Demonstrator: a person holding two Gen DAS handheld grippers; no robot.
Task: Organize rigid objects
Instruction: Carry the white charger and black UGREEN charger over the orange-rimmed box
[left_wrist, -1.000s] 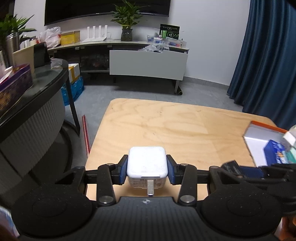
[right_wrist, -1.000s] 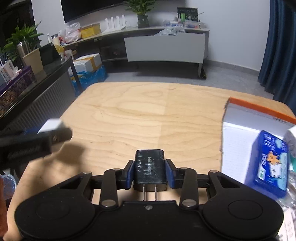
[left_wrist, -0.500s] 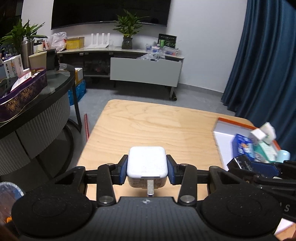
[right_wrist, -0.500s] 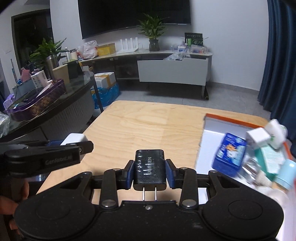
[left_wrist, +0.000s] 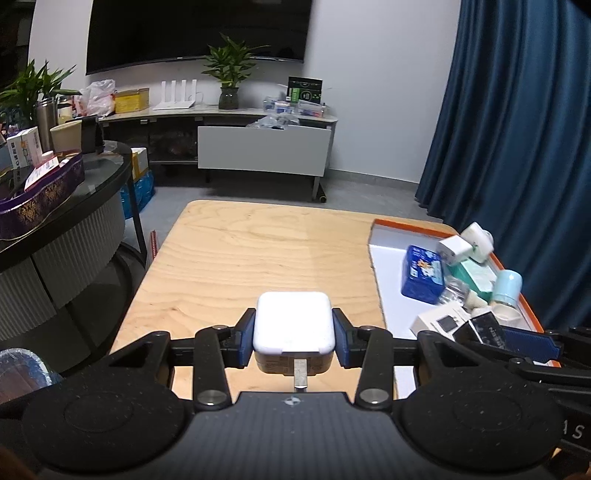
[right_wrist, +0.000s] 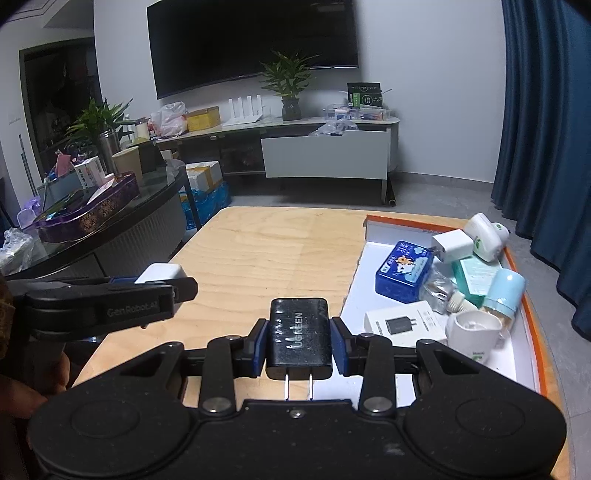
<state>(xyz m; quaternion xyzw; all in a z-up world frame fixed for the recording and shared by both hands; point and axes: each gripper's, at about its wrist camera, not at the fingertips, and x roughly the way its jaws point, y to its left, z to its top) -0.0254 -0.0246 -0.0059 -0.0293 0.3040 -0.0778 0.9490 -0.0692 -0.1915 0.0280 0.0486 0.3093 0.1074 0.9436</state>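
Note:
My left gripper (left_wrist: 294, 345) is shut on a white charger (left_wrist: 294, 321), held above the near edge of the wooden table (left_wrist: 258, 251). My right gripper (right_wrist: 298, 343) is shut on a black UGREEN charger (right_wrist: 299, 332), prongs toward the camera, also above the table's near edge. The left gripper with its white charger (right_wrist: 160, 274) shows at the left of the right wrist view. An orange-rimmed white tray (right_wrist: 517, 258) on the table's right holds a blue box (right_wrist: 402, 271), white adapters, a white mug (right_wrist: 474, 332), a pale blue bottle and a white charger box.
A dark round glass table (left_wrist: 92, 184) with a purple tray and boxes stands to the left. A TV cabinet (left_wrist: 258, 147) with a plant lines the far wall. Blue curtains (left_wrist: 517, 129) hang on the right.
Both grippers have risen and pulled back from the table, each still holding its charger. The tray and its contents have come fully into view on the right.

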